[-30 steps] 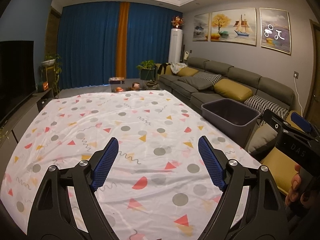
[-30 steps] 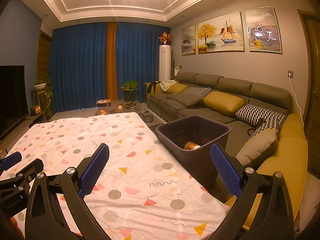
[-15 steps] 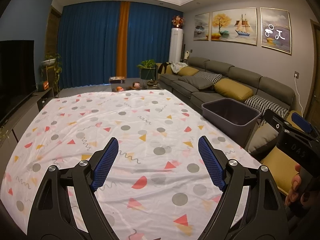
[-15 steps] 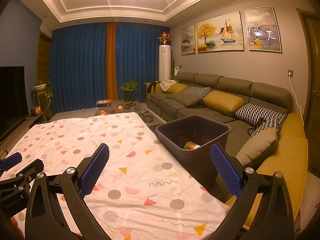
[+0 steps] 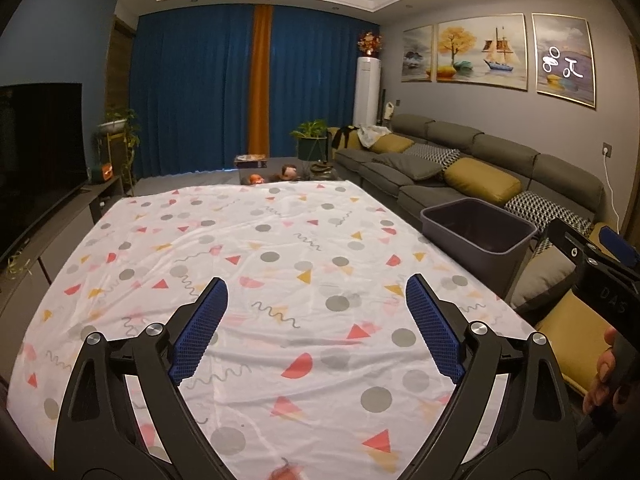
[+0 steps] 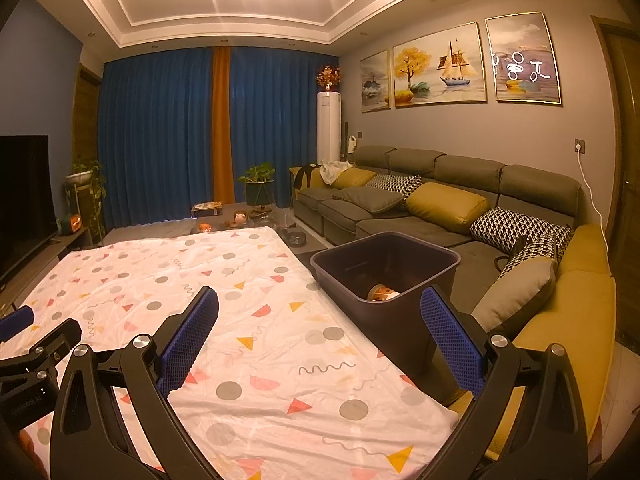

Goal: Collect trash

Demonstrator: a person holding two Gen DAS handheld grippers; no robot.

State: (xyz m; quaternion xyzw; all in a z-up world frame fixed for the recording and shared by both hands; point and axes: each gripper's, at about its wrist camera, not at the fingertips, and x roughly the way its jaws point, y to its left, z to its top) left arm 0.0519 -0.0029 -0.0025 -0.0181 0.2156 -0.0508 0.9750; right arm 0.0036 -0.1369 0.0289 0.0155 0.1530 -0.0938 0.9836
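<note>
1. My left gripper hangs over the table, which is covered with a white cloth printed with triangles, dots and wavy lines. Its jaws have just been opening wider; they stand far apart and nothing is between them.
2. My right gripper is also wide apart and empty. Its left blue pad is over the cloth; its right pad is in front of the bin.
3. The dark bin stands just beside the right edge of the table, between the table and the sofa. In the left wrist view I see the same bin further to the right, past the table edge.
4. Inside the bin, at the bottom, lies a piece of trash, something round in orange and white. I cannot tell exactly what it is.
5. On the cloth I see only its printed pattern.
6. At the right border of the left wrist view, my right hand holds the handle of the other gripper. In the right wrist view, the body of the left gripper shows at the left border.
7. The sofa carries yellow, grey and black-and-white cushions. Blue curtains close the far wall.
</note>
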